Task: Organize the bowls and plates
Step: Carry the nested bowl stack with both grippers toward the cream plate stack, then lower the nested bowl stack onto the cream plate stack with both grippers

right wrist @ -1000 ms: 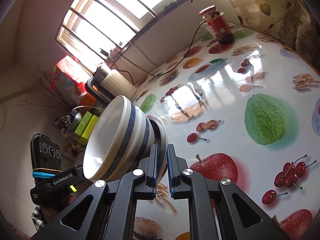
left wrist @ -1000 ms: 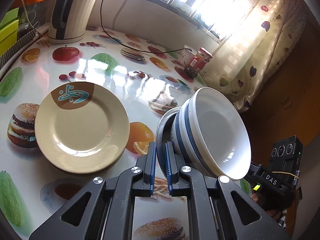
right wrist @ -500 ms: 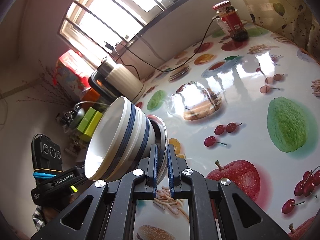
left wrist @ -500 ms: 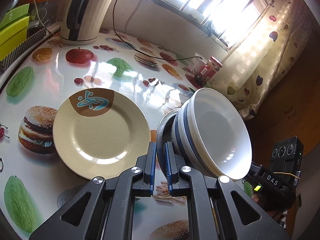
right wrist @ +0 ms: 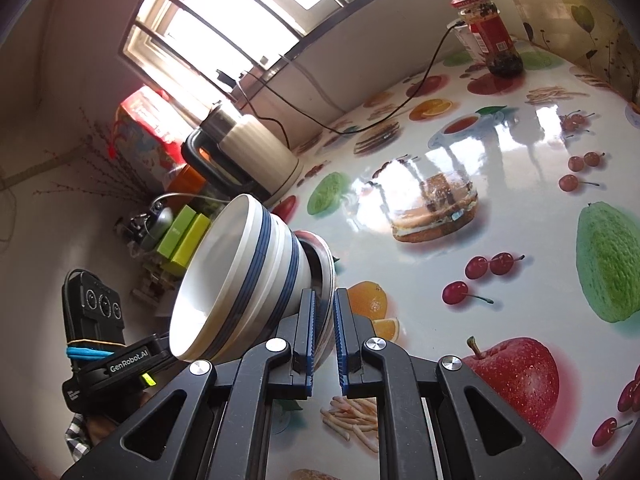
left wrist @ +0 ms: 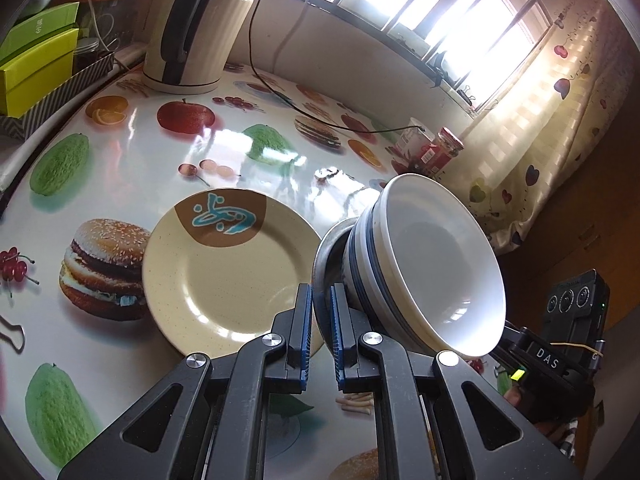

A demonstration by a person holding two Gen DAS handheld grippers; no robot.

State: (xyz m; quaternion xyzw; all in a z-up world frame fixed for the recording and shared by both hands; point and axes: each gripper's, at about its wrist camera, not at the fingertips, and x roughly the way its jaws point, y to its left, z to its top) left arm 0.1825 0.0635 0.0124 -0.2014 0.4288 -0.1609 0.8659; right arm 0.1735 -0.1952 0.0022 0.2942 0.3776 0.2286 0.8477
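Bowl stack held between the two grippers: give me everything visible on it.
The bowl stack is nested white glazed bowls, ceramic by the look, with dark blue bands outside, seated in a shallow metal dish at the base. It is tipped on its side above the table, mouth facing away from the cream plate. The left gripper and right gripper each pinch the metal dish's rim between blue pads. Inside looks empty and clean.

Table (left wrist: pixel 132 168) covered in glossy fruit-and-burger print. Resting directly on it: cream plate (left wrist: pixel 224 276) with brown-and-teal mark, electric kettle (left wrist: pixel 192 36) at far edge, red-labelled jar (right wrist: pixel 490 34) near curtain. Black cord (left wrist: pixel 320 120) trailing across surface between kettle and jar.
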